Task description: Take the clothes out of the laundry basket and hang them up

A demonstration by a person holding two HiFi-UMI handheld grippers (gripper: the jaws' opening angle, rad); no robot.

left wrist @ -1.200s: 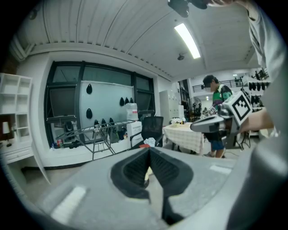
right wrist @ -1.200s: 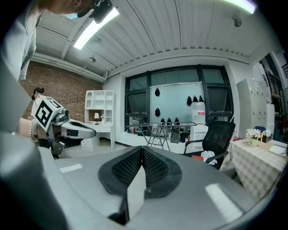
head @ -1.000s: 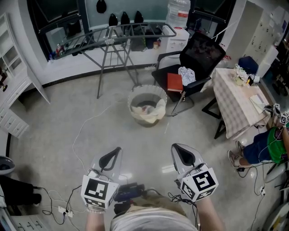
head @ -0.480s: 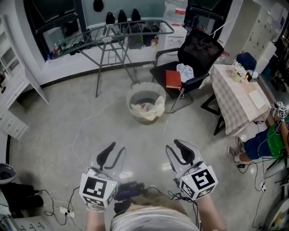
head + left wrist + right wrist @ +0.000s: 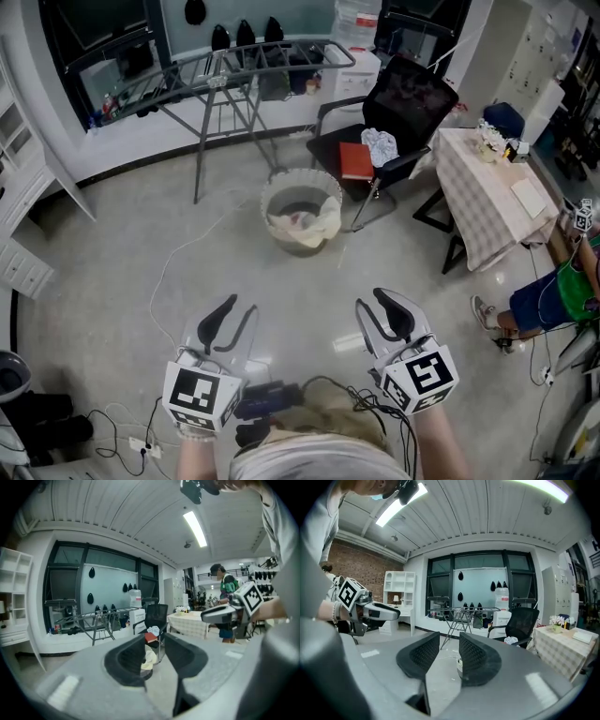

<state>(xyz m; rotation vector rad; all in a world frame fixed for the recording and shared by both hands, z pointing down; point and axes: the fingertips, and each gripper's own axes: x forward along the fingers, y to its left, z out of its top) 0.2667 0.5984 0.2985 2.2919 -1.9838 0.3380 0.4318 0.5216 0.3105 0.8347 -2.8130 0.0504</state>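
Drying rack point(image 5: 253, 61) at far edge of floor. Black chair point(image 5: 408, 98) just beside laundry basket point(image 5: 302, 173), mid-floor. Clothes point(image 5: 298, 223) heaped inside basket. We hold left gripper point(image 5: 241, 307) and right gripper point(image 5: 373, 305) over near floor, well apart from basket. Both pairs of jaws just opened, now apart, nothing between.

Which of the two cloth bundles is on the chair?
The small white bundle beside the red book on the black chair; the cream bundle lies in the laundry basket.
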